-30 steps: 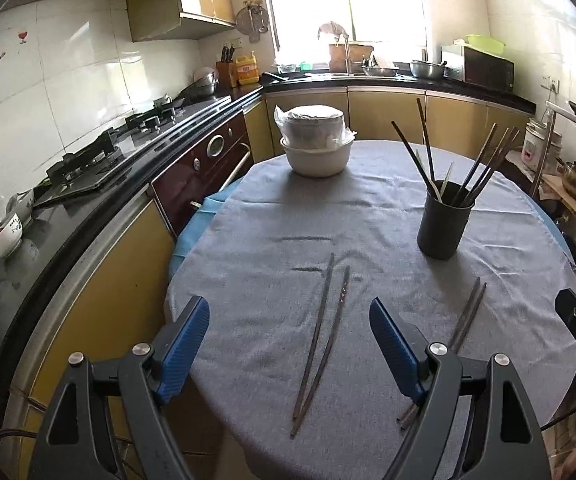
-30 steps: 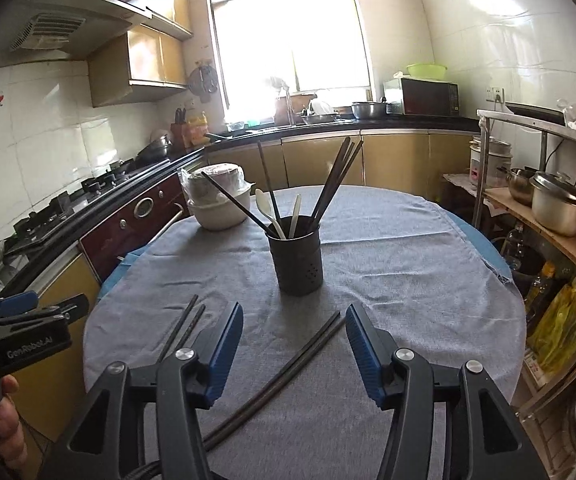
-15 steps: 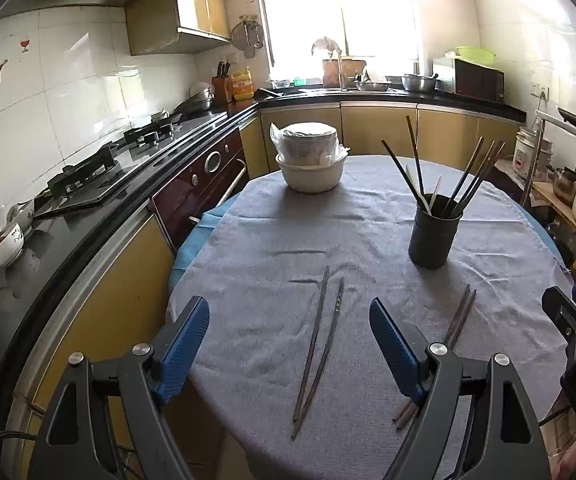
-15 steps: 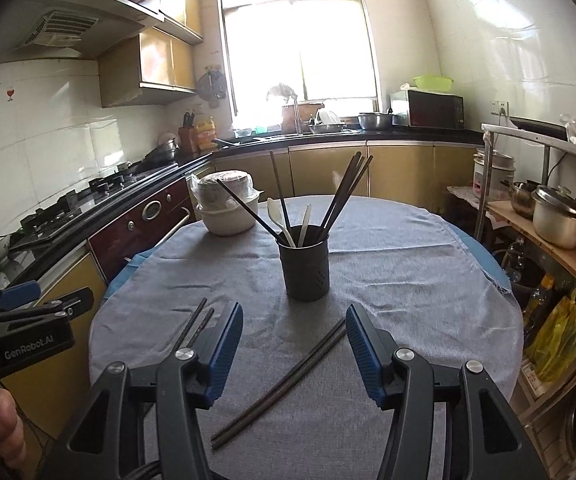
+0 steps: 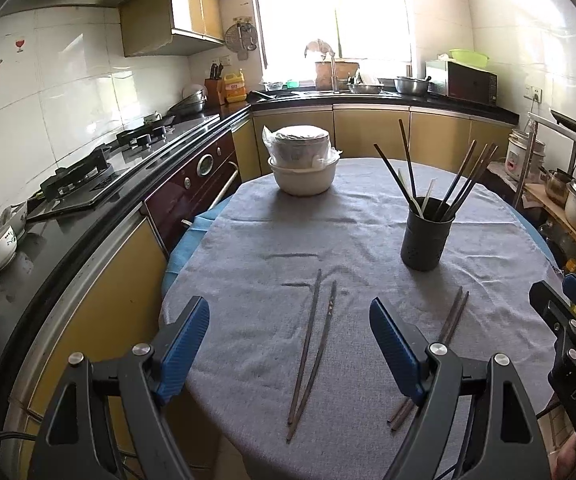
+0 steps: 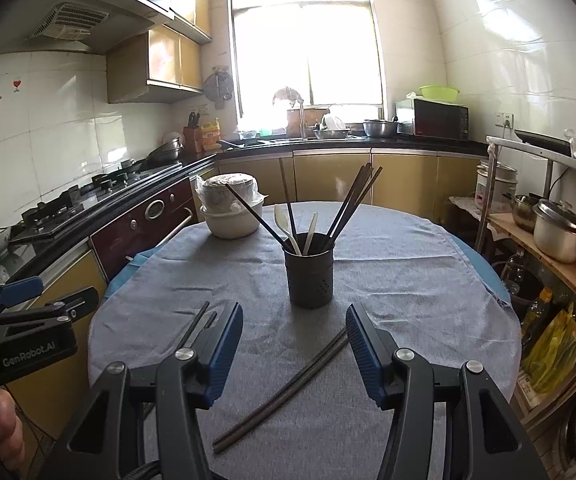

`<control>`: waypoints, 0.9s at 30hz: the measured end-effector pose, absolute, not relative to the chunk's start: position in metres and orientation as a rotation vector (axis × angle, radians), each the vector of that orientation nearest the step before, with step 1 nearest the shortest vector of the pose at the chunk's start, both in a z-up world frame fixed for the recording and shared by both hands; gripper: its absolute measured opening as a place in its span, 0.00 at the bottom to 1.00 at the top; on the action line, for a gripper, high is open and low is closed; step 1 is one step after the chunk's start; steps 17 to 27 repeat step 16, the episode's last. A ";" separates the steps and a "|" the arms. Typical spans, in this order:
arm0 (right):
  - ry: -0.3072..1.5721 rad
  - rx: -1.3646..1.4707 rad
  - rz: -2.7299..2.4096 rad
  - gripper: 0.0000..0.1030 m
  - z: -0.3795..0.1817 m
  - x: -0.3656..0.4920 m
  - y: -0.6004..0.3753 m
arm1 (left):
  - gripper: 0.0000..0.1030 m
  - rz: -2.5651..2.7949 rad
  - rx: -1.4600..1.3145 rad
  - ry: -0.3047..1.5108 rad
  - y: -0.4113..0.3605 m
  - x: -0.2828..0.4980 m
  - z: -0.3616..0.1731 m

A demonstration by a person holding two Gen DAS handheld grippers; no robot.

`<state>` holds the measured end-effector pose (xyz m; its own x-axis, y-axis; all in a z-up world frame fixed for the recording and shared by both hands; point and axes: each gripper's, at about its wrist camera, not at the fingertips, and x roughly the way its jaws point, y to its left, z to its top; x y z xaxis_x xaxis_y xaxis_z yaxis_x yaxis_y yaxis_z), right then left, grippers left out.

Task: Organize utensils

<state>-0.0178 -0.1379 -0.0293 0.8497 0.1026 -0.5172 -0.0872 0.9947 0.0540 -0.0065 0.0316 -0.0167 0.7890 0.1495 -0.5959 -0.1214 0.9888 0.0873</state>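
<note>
1. Chopsticks are what you are sorting: two pairs lie loose on the grey cloth of the round desk (image 5: 367, 420), and neither is in the holder yet.
2. The left pair of chopsticks (image 5: 311, 356) lies on the near middle of the cloth, its far tips spread a little and its near ends meeting close to the desk's near edge.
3. The right pair of chopsticks (image 6: 288, 384) lies as two sticks tight together, running from near the holder's base back toward the near edge.
4. The black utensil holder (image 6: 310, 276) stands upright beyond both pairs, right of centre. It already carries several dark chopsticks and what look like two pale spoons, so part of the tidying seems done.
5. Your left hand-held gripper (image 5: 288, 344) hangs above the near edge with its jaws wide apart and empty; the left pair lies on the cloth below and between them, untouched.
6. Your right hand-held gripper (image 6: 293, 342) has its jaws apart too, about half spread, gripping nothing; the right pair runs under its right jaw.
7. What is left, as I judge it: lift each pair and stand it in the holder.
8. The stacked white bowls (image 5: 303, 166) in a plastic wrap at the far left of the desk stand well apart from the chopsticks.
</note>
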 end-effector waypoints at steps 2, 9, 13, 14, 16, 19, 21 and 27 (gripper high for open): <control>0.548 0.029 0.099 0.56 -0.029 -0.016 -0.137 | 0.80 0.141 0.041 0.647 0.032 -0.005 -0.016; 0.557 0.032 0.090 0.56 -0.029 -0.006 -0.138 | 0.80 0.132 0.036 0.654 0.031 0.005 -0.015; 0.567 0.034 0.085 0.56 -0.031 0.003 -0.139 | 0.80 0.103 0.031 0.647 0.031 0.013 -0.016; 0.570 0.035 0.084 0.56 -0.032 0.006 -0.140 | 0.81 0.092 0.028 0.647 0.032 0.016 -0.018; 0.581 0.040 0.076 0.57 -0.036 0.015 -0.145 | 0.81 0.061 0.000 0.677 0.040 0.034 -0.025; 0.581 0.040 0.076 0.57 -0.036 0.015 -0.145 | 0.81 0.061 0.000 0.677 0.040 0.034 -0.025; 0.581 0.040 0.076 0.57 -0.036 0.015 -0.145 | 0.81 0.061 0.000 0.677 0.040 0.034 -0.025; 0.581 0.040 0.076 0.57 -0.036 0.015 -0.145 | 0.81 0.061 0.000 0.677 0.040 0.034 -0.025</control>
